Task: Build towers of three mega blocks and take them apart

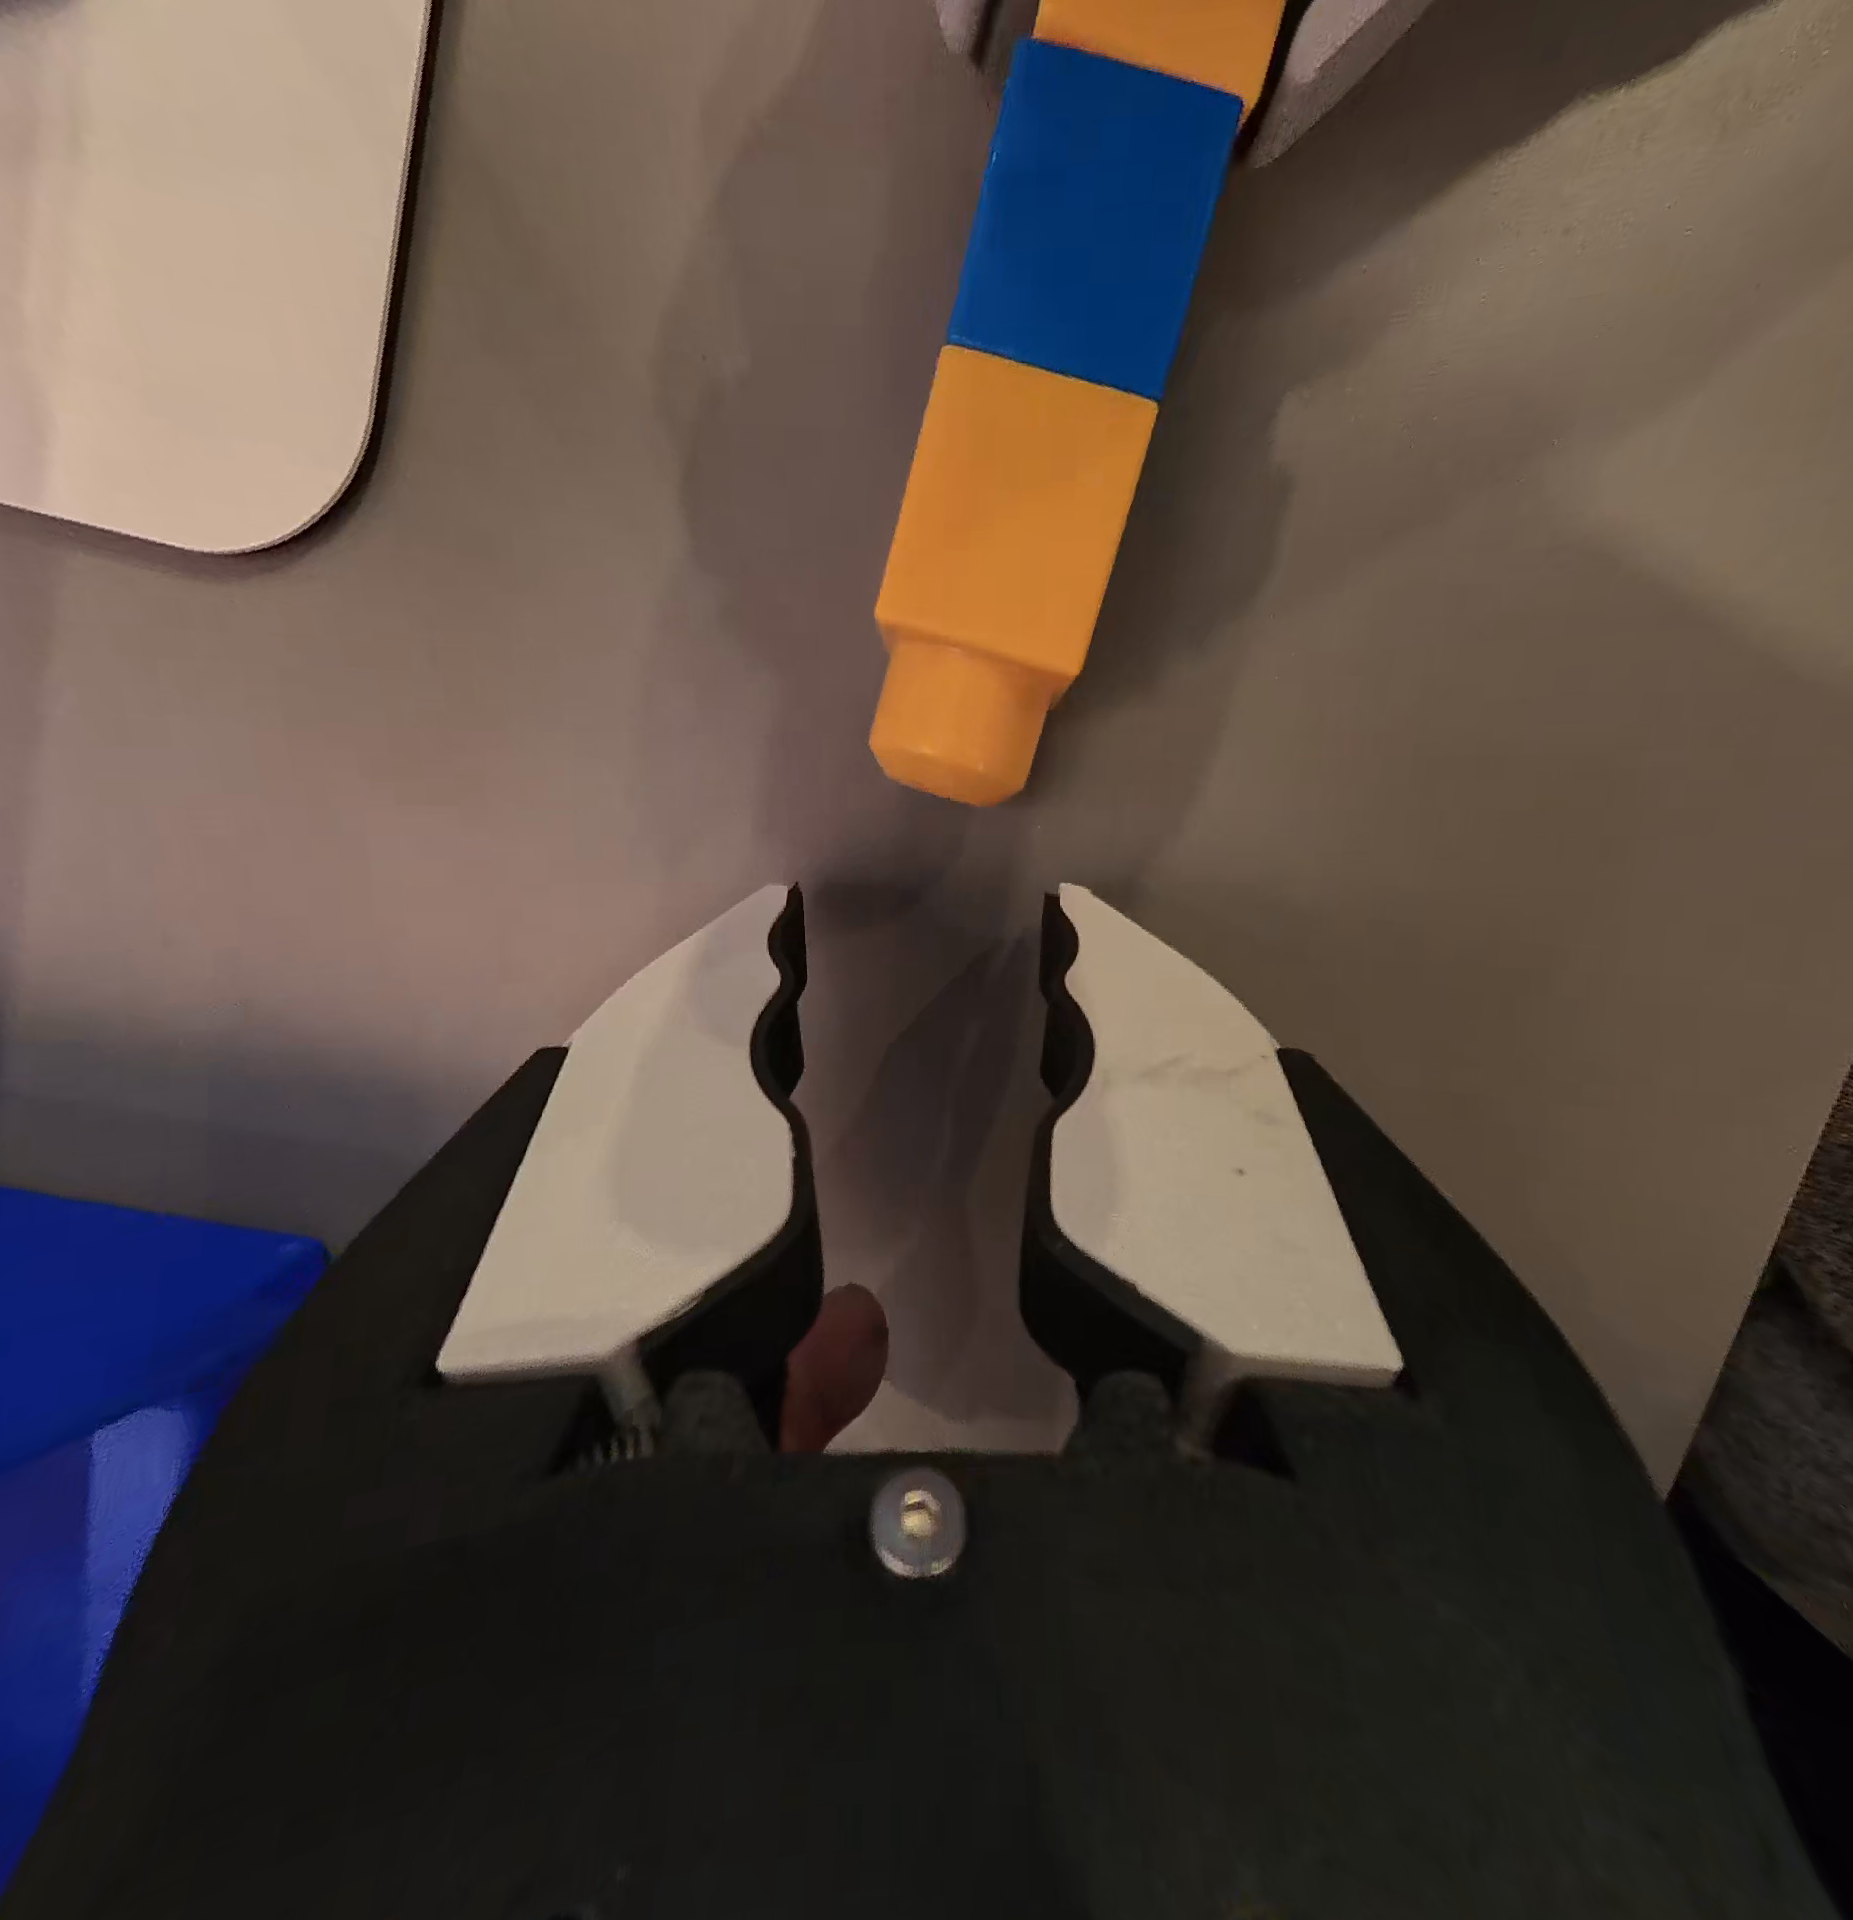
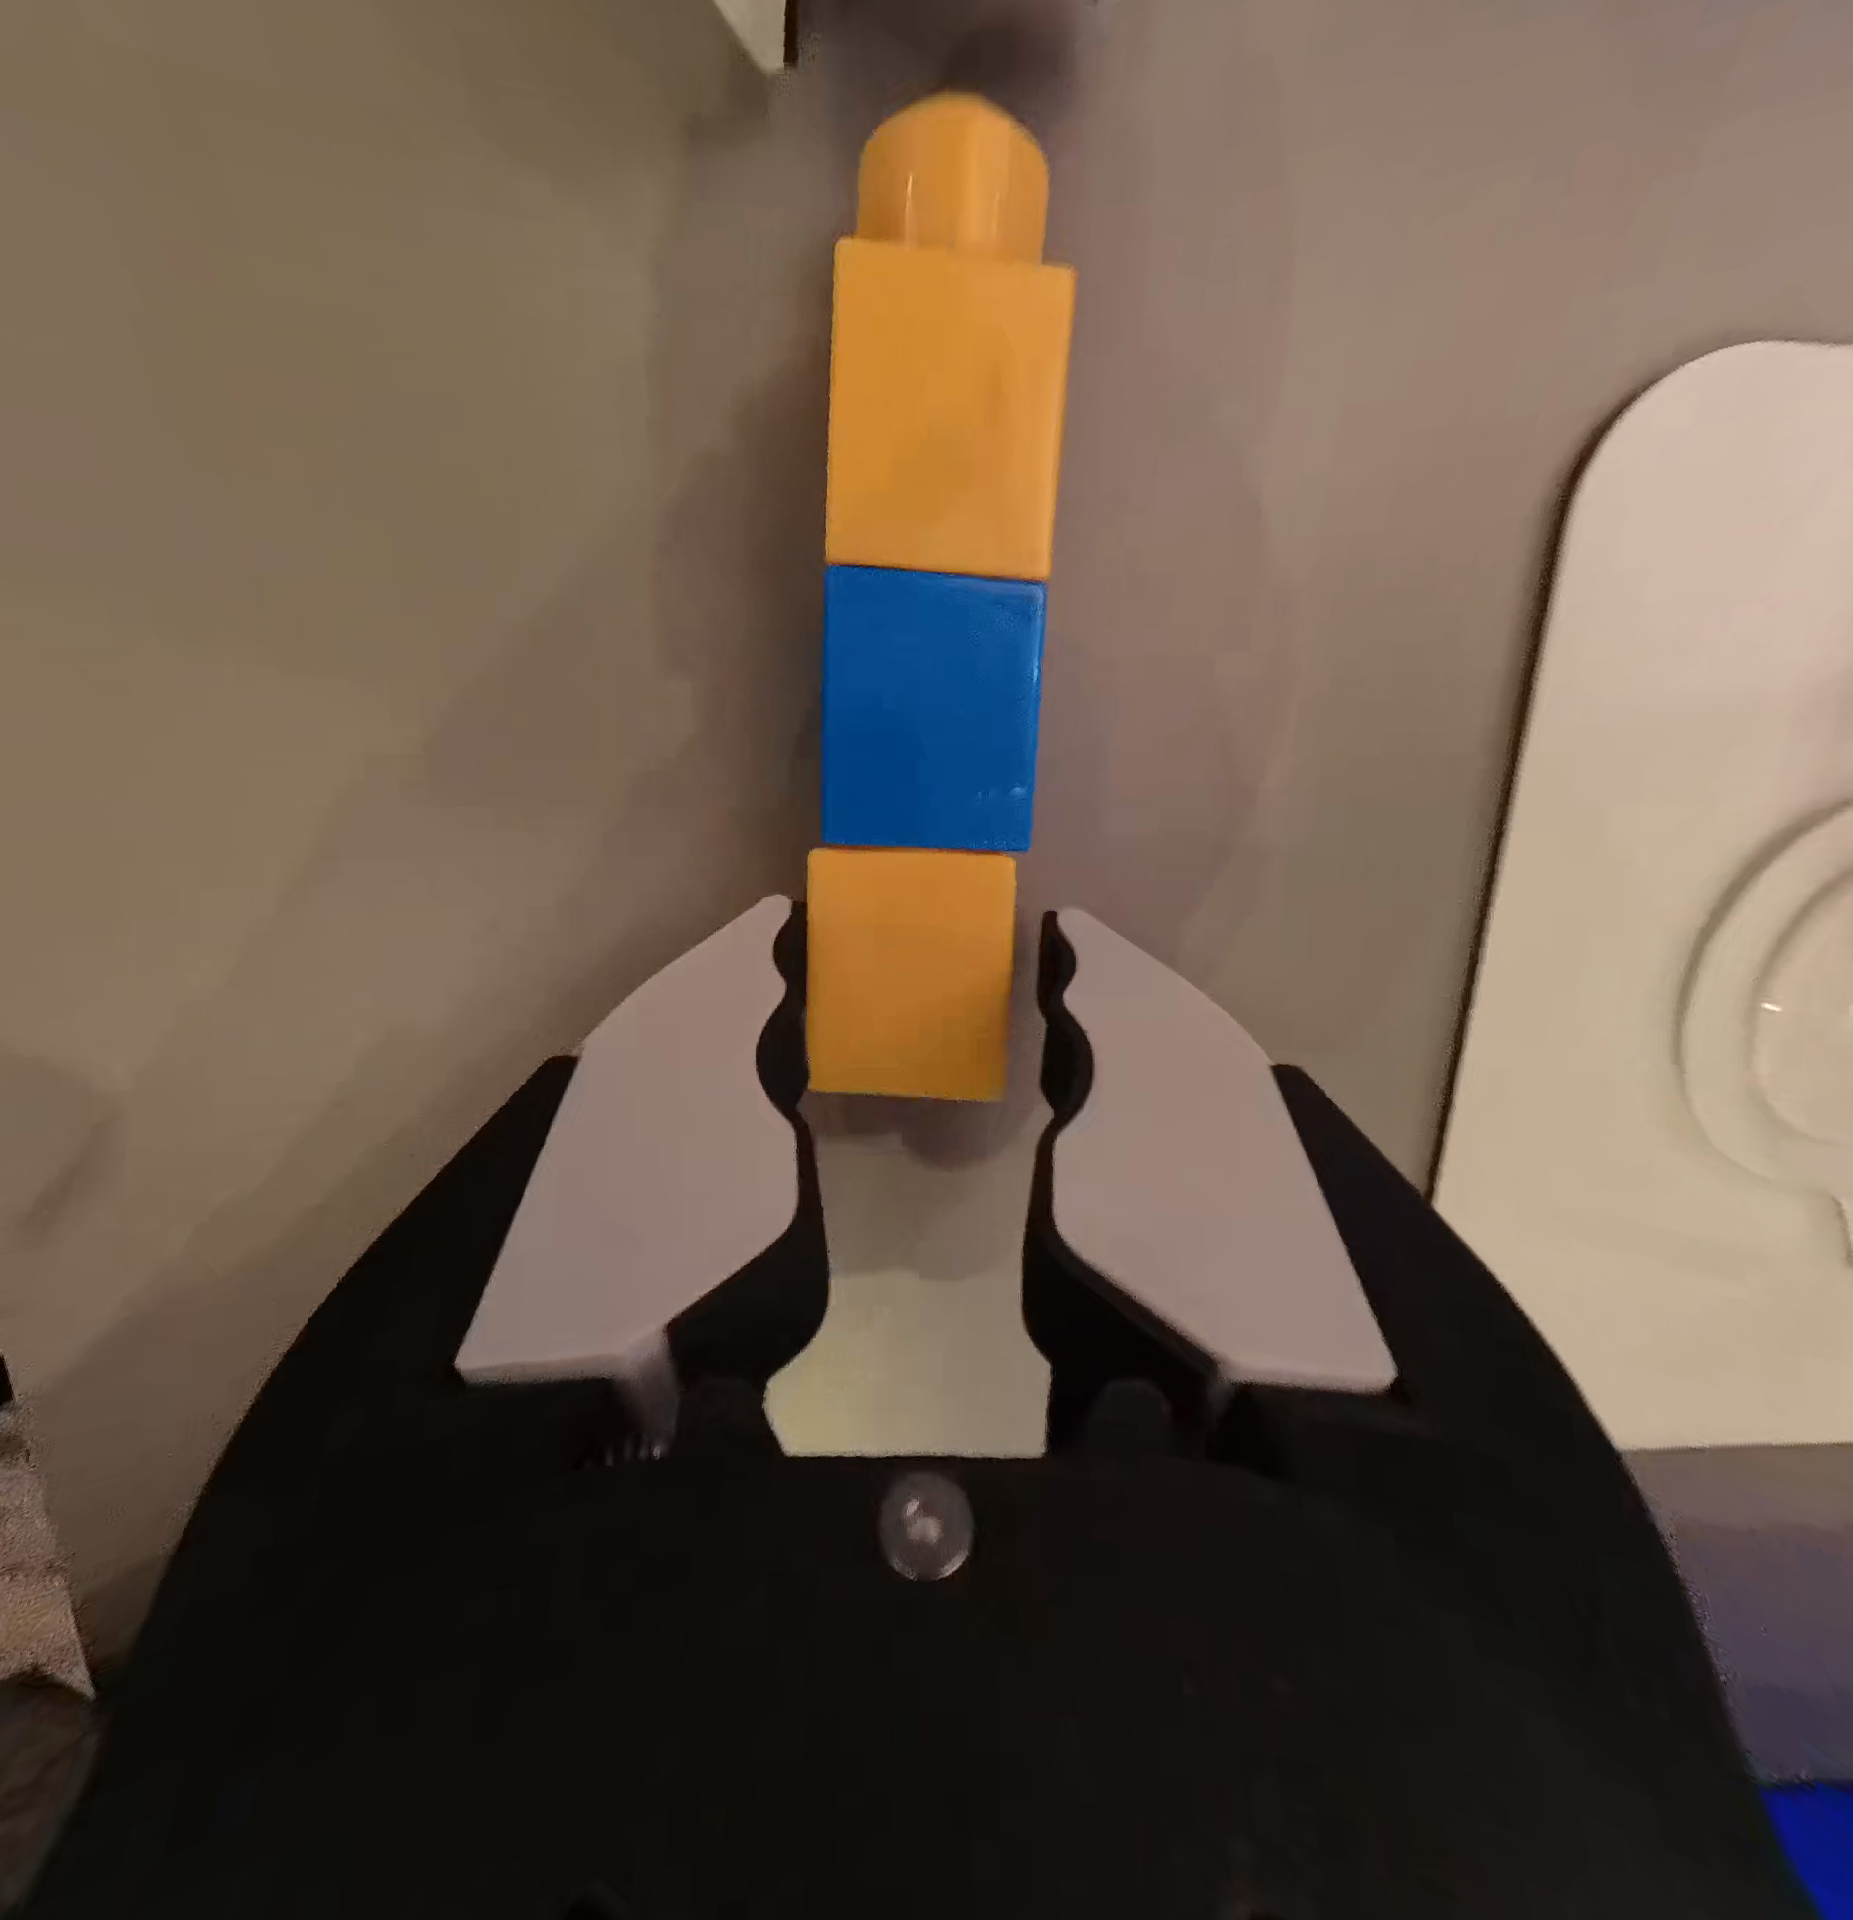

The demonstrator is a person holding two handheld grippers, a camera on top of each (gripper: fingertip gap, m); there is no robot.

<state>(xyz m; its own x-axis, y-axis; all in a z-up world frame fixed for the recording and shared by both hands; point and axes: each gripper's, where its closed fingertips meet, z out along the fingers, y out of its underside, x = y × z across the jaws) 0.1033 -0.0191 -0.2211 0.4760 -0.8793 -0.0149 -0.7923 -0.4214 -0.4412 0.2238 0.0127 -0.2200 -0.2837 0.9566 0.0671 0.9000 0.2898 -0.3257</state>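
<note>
Jaws of both grippers are spread: the right gripper straddles the 3-block tower's bottom orange block without pinching; the left gripper is bare, just short of its stud. I judge dismantling starts next, needing both to close.

dim grey tabletop under soft light, a white rounded board lying on it

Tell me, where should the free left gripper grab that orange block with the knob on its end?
On the orange block's flat side walls, just behind the stud, coming straight along the tower's axis. The left gripper stands open facing that end; the stud is round and narrower, so probably slippier.
</note>
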